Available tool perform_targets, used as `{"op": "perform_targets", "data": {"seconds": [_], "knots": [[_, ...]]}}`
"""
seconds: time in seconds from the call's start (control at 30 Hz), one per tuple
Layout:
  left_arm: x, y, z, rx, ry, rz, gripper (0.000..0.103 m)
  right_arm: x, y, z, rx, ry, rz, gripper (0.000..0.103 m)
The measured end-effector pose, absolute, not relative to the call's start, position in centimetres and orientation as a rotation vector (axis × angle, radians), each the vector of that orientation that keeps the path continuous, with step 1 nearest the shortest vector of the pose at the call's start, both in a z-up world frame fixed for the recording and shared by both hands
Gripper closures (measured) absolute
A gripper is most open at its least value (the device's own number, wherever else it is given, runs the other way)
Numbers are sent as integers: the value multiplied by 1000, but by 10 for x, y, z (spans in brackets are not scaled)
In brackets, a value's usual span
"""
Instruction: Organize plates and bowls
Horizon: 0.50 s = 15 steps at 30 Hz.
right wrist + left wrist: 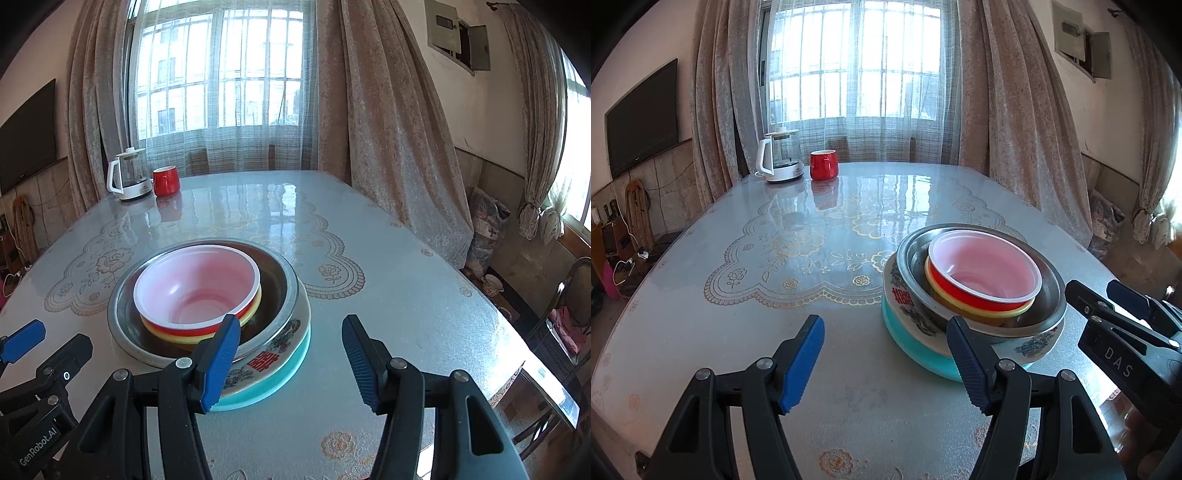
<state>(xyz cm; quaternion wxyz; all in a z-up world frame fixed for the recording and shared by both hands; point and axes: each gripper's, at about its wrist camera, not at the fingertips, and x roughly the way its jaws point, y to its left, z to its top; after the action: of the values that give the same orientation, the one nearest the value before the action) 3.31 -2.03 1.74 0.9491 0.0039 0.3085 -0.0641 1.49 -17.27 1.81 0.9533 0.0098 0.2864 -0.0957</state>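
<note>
The left gripper (886, 360) has its jaws spread with nothing between them; its right jaw covers part of the stack of bowls and plates (975, 291), so contact there is unclear. The right gripper (290, 363) is likewise spread and empty, its left jaw overlapping the stack on the tabletop (424, 306).

Bright barred window (855, 61) behind sheer and beige curtains (1015, 110); dark wall-mounted television (642, 116) left
</note>
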Motion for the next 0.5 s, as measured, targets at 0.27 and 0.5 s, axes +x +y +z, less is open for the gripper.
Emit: {"op": "perform_targets", "data": {"seconds": [0.27,0.5], "knots": [[47,-25,22,34,619,-123,30,25,-180,15,28,580,-207,45],[53,-24,22,37,615,-107,30,31,-183,11,32,592,-201,45]]}}
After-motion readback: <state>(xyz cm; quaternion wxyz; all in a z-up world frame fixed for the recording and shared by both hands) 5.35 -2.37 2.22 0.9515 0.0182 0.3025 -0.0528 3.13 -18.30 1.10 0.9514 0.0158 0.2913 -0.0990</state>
